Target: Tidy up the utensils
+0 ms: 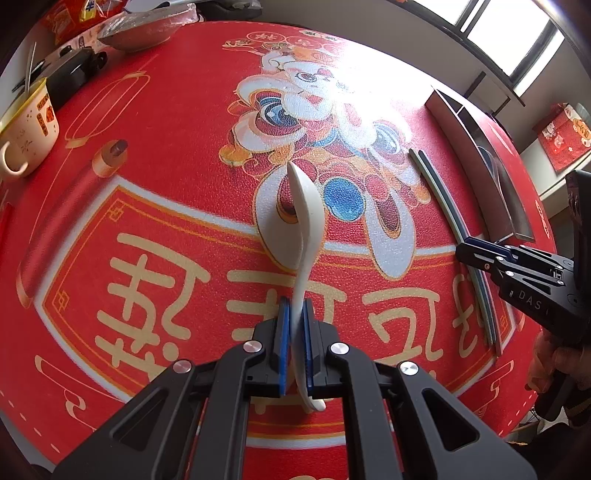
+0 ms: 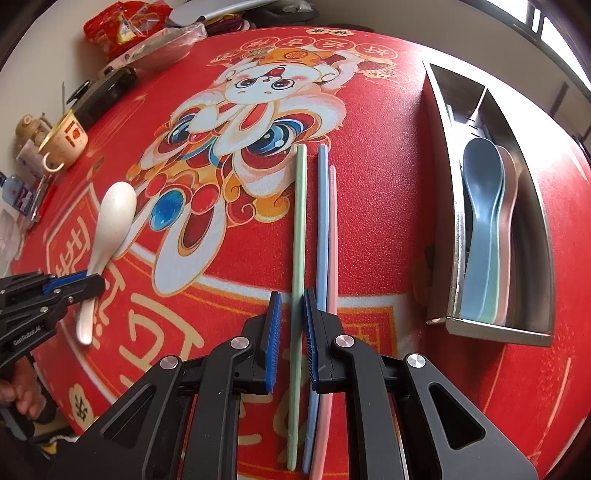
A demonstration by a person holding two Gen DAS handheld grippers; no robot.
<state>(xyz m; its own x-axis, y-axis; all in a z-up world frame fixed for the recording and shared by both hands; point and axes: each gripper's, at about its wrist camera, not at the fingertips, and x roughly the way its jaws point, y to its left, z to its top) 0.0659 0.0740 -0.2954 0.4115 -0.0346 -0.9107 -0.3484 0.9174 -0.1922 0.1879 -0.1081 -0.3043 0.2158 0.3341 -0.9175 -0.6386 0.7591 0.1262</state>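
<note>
My left gripper (image 1: 294, 317) is shut on the handle of a white spoon (image 1: 303, 221), bowl pointing away over the red mat; the spoon also shows in the right wrist view (image 2: 110, 221). My right gripper (image 2: 291, 314) straddles a green chopstick (image 2: 299, 221) with small gaps beside its blue pads (image 2: 273, 332). A blue chopstick (image 2: 322, 206) and a pink one (image 2: 332, 236) lie just right of it. A steel tray (image 2: 495, 330) at the right holds blue, green and pink spoons (image 2: 484, 206).
A cream mug (image 1: 26, 125) stands at the mat's left edge, with a dark device (image 1: 74, 70), a wrapped bowl (image 1: 147, 29) and snack packets (image 2: 122, 26) behind. The steel tray (image 1: 461, 136) runs along the right edge.
</note>
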